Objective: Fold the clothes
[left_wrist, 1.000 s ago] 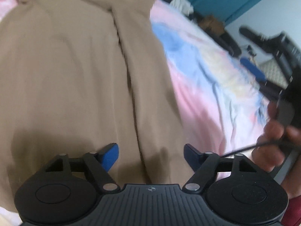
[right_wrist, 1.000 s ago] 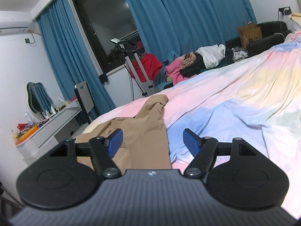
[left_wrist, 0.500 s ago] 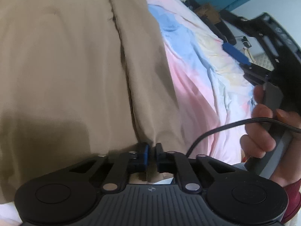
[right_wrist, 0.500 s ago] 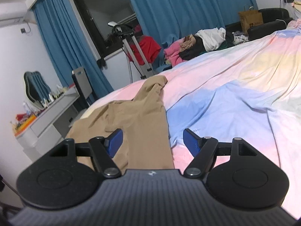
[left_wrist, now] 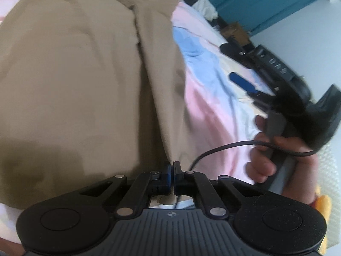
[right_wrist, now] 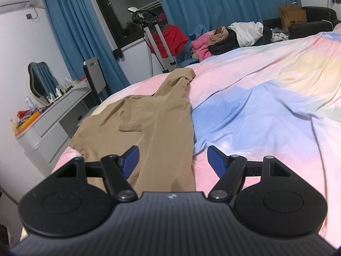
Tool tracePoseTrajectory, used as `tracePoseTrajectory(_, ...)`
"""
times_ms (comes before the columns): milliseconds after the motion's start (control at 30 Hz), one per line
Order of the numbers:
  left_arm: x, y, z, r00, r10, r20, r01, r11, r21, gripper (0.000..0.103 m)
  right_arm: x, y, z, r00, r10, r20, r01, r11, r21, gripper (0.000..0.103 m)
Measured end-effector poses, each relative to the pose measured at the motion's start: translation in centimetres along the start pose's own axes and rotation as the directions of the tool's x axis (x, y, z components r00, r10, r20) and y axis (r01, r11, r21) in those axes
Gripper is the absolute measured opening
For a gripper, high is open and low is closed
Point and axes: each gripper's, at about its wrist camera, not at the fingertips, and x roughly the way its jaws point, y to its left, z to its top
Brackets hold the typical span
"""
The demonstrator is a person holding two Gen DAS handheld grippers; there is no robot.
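The bed [right_wrist: 266, 98] carries my tan garment [right_wrist: 149, 128] spread along its left edge, one side flap already folded in, I judge. My left gripper [left_wrist: 172, 176] pinches its near hem; my right gripper [right_wrist: 171, 160] hangs released above it. Folding is mostly left.

blue curtains [right_wrist: 213, 2] | dark window [right_wrist: 127, 6] | white dresser [right_wrist: 51, 119] | pastel bed [right_wrist: 266, 89]
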Motion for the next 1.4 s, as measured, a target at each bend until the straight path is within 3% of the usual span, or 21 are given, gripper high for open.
tracePoseTrajectory(133,1.2,0.3,-0.3,0.995,0.097,-0.012,-0.097,0.995,0.034,0.002,0.0,0.5,-0.3,1.000,0.004,-0.007,-0.004,1.000,-0.019,0.073)
tracePoseTrajectory(367,0.7,-0.4,-0.3,0.992,0.125,0.026,-0.127,0.987,0.101,0.005,-0.2,0.8,-0.5,1.000,-0.002,-0.003,0.002,0.999,-0.033,0.072)
tracePoseTrajectory(500,0.1,-1.2,-0.3,0.988,0.144,0.059,-0.151,0.976,0.156,0.021,-0.4,1.2,-0.6,1.000,0.001,0.008,-0.001,0.999,-0.042,0.072)
tracePoseTrajectory(633,-0.7,-1.7,-0.2,0.977,0.174,0.125,-0.197,0.961,0.196,0.053,-0.7,1.4,-0.6,1.000,0.003,0.024,-0.002,0.999,-0.052,0.072)
tracePoseTrajectory(767,-1.6,-2.2,-0.2,0.960,0.196,0.203,-0.239,0.947,0.216,0.067,-1.3,1.6,-0.5,0.999,0.017,0.050,-0.014,0.999,-0.052,0.072)
tracePoseTrajectory(833,-2.1,-2.3,-0.1,0.950,0.199,0.239,-0.252,0.943,0.217,0.080,-1.5,1.8,-0.4,0.998,0.018,0.065,-0.014,0.998,-0.063,0.072)
tracePoseTrajectory(967,-2.8,-2.8,0.5,0.926,0.214,0.312,-0.286,0.936,0.205,0.086,-1.9,2.2,-0.4,0.996,0.016,0.085,-0.009,0.997,-0.078,0.072)
tracePoseTrajectory(1033,-4.0,-2.4,1.3,0.912,0.211,0.350,-0.284,0.944,0.170,0.092,-2.1,2.2,-0.3,0.995,0.021,0.095,-0.013,0.997,-0.075,0.072)
tracePoseTrajectory(1167,-7.1,-0.8,4.1,0.886,0.204,0.417,-0.258,0.963,0.077,0.095,-2.2,1.8,-0.2,0.995,0.023,0.100,-0.018,0.999,-0.050,0.072)
tracePoseTrajectory(1267,-9.0,1.2,8.0,0.865,0.224,0.450,-0.240,0.971,-0.021,0.098,-1.9,1.3,-0.3,0.996,0.030,0.083,-0.028,0.999,-0.022,0.072)
tracePoseTrajectory(1400,-10.7,7.2,14.0,0.867,0.206,0.454,-0.116,0.969,-0.217,0.099,-0.9,0.9,-0.5,0.998,0.036,0.051,-0.035,0.999,-0.004,0.072)
